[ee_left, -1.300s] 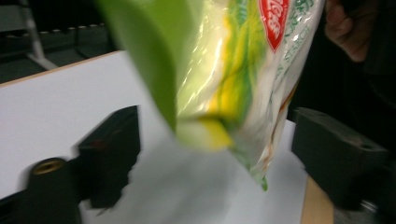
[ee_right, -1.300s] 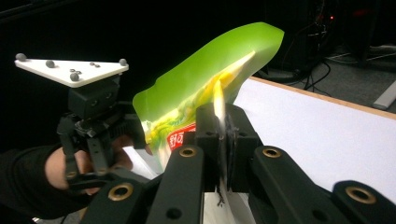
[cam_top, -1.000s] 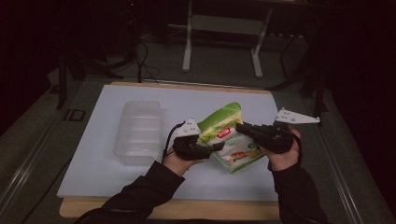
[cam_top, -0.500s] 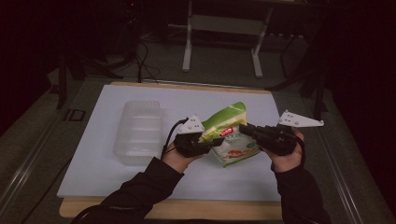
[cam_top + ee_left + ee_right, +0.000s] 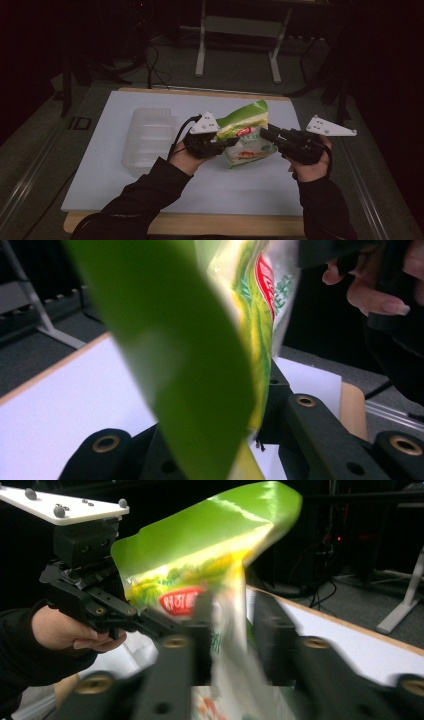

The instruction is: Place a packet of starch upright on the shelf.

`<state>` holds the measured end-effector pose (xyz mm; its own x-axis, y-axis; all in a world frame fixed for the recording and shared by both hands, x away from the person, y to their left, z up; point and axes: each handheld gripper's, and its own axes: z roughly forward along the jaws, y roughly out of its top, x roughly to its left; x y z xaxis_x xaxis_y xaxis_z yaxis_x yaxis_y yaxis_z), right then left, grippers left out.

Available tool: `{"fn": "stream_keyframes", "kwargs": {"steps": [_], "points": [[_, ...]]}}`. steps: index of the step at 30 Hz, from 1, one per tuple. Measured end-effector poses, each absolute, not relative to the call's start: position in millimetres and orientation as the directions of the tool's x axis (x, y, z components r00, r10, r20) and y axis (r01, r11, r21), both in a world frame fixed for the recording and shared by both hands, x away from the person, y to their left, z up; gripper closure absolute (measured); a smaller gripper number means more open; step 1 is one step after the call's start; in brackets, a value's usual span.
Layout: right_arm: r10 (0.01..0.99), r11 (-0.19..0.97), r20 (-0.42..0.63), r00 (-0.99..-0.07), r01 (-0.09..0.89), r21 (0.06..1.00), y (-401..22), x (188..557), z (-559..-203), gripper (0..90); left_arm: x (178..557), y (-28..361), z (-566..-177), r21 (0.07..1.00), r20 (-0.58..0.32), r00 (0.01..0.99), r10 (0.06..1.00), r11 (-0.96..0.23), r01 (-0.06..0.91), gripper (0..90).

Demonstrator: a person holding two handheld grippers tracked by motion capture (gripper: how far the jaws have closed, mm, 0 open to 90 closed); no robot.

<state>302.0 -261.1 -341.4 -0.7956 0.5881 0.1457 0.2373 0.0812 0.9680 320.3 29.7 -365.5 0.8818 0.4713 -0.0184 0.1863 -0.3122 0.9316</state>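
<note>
A green snack bag (image 5: 246,131) with a red label hangs upright above the white board (image 5: 115,180), held between both grippers. My left gripper (image 5: 226,143) is shut on the bag's left side; in the left gripper view the green film (image 5: 200,365) runs down between its black jaws (image 5: 225,435). My right gripper (image 5: 263,132) grips the bag's right edge. In the right gripper view a pale strip of the bag (image 5: 200,575) sits between the blurred jaws (image 5: 232,617). The left gripper (image 5: 150,620) also holds the bag there, from the left.
A clear plastic lidded container (image 5: 147,140) lies on the board to the left of the left hand. The board's wooden front edge (image 5: 200,225) faces the person. Metal stand legs (image 5: 202,45) and cables (image 5: 150,60) stand on the floor beyond the table.
Both hands have lifted the bag slightly and shifted a little to the right. The bag now stands more upright than a second ago.
</note>
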Motion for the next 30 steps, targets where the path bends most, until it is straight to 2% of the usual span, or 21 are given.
{"fn": "stream_keyframes", "kwargs": {"steps": [5,11,12,22,30], "points": [[0.618,0.090,0.108,-0.779,0.206,0.974,-267.7,302.0,-347.8,46.2,323.8,47.2,-352.6,0.941,-0.006,0.876,0.482,-0.295,0.169,77.5],[0.599,0.071,0.190,-0.778,0.288,0.955,-274.3,309.6,-368.1,19.5,329.9,74.2,-334.8,0.944,0.019,0.877,0.480,-0.299,0.143,77.6],[0.588,0.088,0.176,-0.790,0.278,0.957,-275.4,310.0,-370.9,16.3,330.3,78.4,-332.7,0.944,0.032,0.871,0.490,-0.302,0.135,77.6],[0.595,0.116,0.162,-0.787,0.283,0.952,-275.8,310.2,-382.6,13.9,338.4,121.4,-323.9,0.922,0.070,0.847,0.528,-0.357,0.146,77.8],[0.599,0.079,0.199,-0.776,0.304,0.950,-281.9,313.1,-392.5,14.4,344.6,160.0,-331.1,0.921,0.087,0.839,0.537,-0.365,0.138,77.8]]}}
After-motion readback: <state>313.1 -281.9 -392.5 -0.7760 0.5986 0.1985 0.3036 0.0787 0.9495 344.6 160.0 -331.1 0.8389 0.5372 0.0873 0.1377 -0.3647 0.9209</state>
